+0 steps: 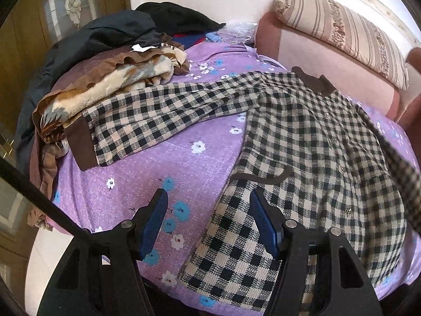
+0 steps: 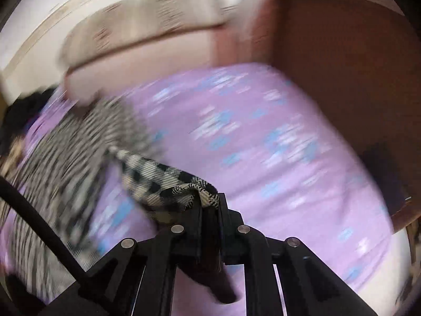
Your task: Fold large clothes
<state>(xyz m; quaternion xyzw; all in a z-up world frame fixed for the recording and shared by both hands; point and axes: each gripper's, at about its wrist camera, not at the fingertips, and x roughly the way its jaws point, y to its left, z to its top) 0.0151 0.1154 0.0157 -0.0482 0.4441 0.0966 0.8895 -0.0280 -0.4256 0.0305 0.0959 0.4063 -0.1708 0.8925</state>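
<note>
Purple bedsheet (image 1: pixel 136 173) bears checked jacket (image 1: pixel 302 131), collar (image 1: pixel 314 81) toward headboard (image 1: pixel 329 60).

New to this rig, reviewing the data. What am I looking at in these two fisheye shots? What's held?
No robot arm here: a person holds a two-finger gripper in each hand, each with a camera looking along its fingers. In the left wrist view, the left gripper is open over a checked shirt spread on a purple flowered bedsheet, with a pile of clothes behind. The right wrist view is blurred; the right gripper is shut on a part of the shirt.
</note>
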